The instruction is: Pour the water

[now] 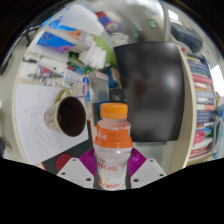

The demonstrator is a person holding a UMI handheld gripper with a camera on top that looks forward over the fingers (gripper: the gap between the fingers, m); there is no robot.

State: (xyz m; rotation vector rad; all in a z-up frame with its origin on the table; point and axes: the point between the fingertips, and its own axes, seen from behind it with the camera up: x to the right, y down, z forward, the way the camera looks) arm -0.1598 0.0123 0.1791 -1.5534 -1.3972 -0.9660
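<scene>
We noted one bottle (113, 150) at the bottom centre of the frame, standing upright, its long axis vertical and its orange cap pointing to the top of the frame. It carried an orange and white label, with clear plastic below the cap. The bottle sat between the two fingers of the gripper (112, 170); a magenta pad (88, 161) showed at its left and another at its right, both close against the bottle's sides. We judged the fingers clamped on the bottle, gripping it at label height. The bottle's base was cut off at the lower edge, so we could not see what it stood on, if anything.

To the left of the bottle, at mid-left of the frame, we counted one white mug (68, 115), its dark inside facing us and its handle at the left. It rested on a pale table (30, 125).

Behind the bottle, centre right, stood one dark monitor (148, 90), its screen blank. At the far right a shelf of books (204, 100) ran along the edge, too bent to count. The upper left held a clutter of papers and boxes (65, 40) that we could not sort out.
</scene>
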